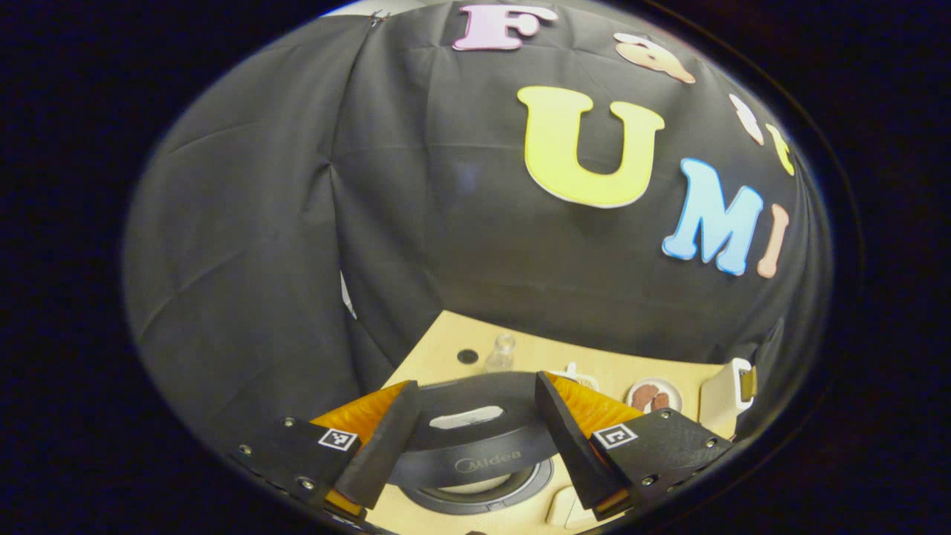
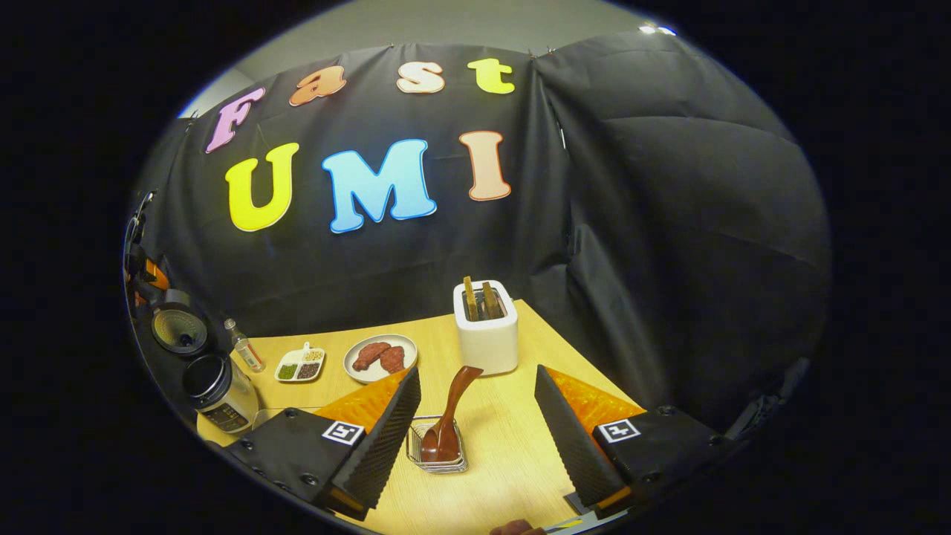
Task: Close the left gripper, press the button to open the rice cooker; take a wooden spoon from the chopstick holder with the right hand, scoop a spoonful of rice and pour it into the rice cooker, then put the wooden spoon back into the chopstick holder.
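Your left tongs [image 1: 475, 438] are spread wide w/ nothing between them, hovering right over the rice cooker [image 1: 475, 446], lid up. Your right tongs [image 2: 475, 438] gape empty too, above the wooden spoon [image 2: 448, 416] leaning in the chopstick holder [image 2: 438, 457] on the bench [image 2: 505, 461], toaster [image 2: 487, 331] just behind.

My left gripper view: camera sits low and close over rice cooker [image 1: 475, 438], which lies between fingers of left gripper [image 1: 475, 446]; faces booth's back wall across table [image 1: 438, 357]. My right gripper view: camera higher, farther back, faces down table length; chopstick holder [image 2: 438, 449] near, between fingers of right gripper [image 2: 475, 446]. Shared by both: plate of meat [image 1: 654, 395] [image 2: 380, 358], small bottle [image 1: 501, 353] [image 2: 244, 345], toaster [image 1: 724, 394] [image 2: 487, 327], rice cooker [image 2: 215, 390].
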`<state>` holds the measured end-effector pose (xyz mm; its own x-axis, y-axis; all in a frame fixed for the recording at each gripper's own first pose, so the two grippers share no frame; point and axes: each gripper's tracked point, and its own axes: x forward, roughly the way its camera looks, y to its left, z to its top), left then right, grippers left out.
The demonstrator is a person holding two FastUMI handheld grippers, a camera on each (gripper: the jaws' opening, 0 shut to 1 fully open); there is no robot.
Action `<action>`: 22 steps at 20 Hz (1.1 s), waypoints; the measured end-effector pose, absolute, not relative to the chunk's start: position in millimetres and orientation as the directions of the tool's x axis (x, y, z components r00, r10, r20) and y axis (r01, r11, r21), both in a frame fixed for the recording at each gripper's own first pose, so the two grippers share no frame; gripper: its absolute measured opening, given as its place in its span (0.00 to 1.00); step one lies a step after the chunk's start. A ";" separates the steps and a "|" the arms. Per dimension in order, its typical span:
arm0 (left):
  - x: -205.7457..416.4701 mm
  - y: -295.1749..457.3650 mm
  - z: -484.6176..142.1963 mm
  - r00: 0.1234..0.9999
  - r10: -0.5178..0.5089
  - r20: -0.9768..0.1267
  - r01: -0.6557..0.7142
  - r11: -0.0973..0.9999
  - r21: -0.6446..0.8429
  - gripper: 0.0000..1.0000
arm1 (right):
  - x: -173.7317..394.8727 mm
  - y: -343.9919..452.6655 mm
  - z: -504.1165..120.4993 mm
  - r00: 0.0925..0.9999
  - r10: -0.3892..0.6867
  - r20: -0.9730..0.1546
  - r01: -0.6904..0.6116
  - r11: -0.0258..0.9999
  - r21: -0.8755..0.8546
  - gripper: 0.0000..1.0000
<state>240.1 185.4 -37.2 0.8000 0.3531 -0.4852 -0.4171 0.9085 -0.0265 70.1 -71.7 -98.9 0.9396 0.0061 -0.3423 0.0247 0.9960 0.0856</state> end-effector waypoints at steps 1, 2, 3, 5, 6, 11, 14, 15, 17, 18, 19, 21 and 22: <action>234.0 176.1 -44.1 0.793 0.358 -0.494 -0.411 0.912 0.000 0.99 | 72.4 -71.8 -106.5 0.932 0.015 -0.361 0.016 0.996 0.082 0.98; 227.5 169.2 -49.4 0.786 0.362 -0.502 -0.404 0.915 0.027 0.99 | 76.1 -72.1 -112.3 0.927 0.024 -0.375 0.007 0.997 0.081 0.98; 221.2 162.6 -54.6 0.781 0.365 -0.507 -0.400 0.916 0.043 0.99 | 79.8 -70.0 -114.9 0.924 0.036 -0.381 -0.003 0.996 0.086 0.98; 213.4 152.4 -67.2 0.772 0.365 -0.521 -0.407 0.913 0.036 0.99 | 85.5 -66.8 -115.4 0.924 0.063 -0.376 -0.026 0.994 0.103 0.98; 209.4 150.1 -73.3 0.767 0.357 -0.534 -0.416 0.909 0.011 0.99 | 88.7 -66.1 -115.6 0.924 0.073 -0.375 -0.037 0.994 0.104 0.98; 189.2 148.8 -105.6 0.753 0.336 -0.565 -0.457 0.885 -0.083 0.96 | 98.7 -63.0 -119.0 0.917 0.102 -0.386 -0.070 0.993 0.095 0.98; 183.4 144.7 -122.3 0.738 0.348 -0.578 -0.462 0.885 -0.057 0.97 | 99.5 -60.2 -128.8 0.899 0.118 -0.421 -0.090 0.992 0.085 0.98; 182.8 143.9 -136.7 0.721 0.347 -0.600 -0.467 0.883 -0.051 1.00 | 102.3 -55.7 -136.3 0.894 0.125 -0.431 -0.097 0.992 0.087 0.98; 191.1 138.6 -165.7 0.691 0.338 -0.639 -0.465 0.884 -0.036 0.98 | 101.8 -54.1 -136.3 0.890 0.135 -0.436 -0.103 0.990 0.096 0.98; 191.4 137.3 -175.8 0.680 0.334 -0.653 -0.460 0.887 -0.025 0.99 | 102.8 -54.3 -135.9 0.891 0.136 -0.433 -0.103 0.990 0.097 0.98; 188.9 134.6 -187.3 0.666 0.325 -0.671 -0.453 0.891 -0.017 0.99 | 103.3 -55.7 -136.5 0.892 0.131 -0.433 -0.100 0.991 0.093 0.98; 181.6 128.8 -209.2 0.641 0.310 -0.702 -0.438 0.899 -0.004 1.00 | 104.7 -58.9 -135.3 0.895 0.118 -0.431 -0.088 0.992 0.090 0.99; 179.9 127.6 -216.1 0.631 0.309 -0.712 -0.432 0.902 0.009 0.98 | 105.8 -60.1 -133.8 0.897 0.115 -0.427 -0.084 0.992 0.091 0.98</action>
<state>179.9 127.6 -216.1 0.6306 0.3089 -0.7120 -0.4319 0.9019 0.0087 105.8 -60.1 -133.8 0.8970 0.1152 -0.4268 -0.0840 0.9923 0.0913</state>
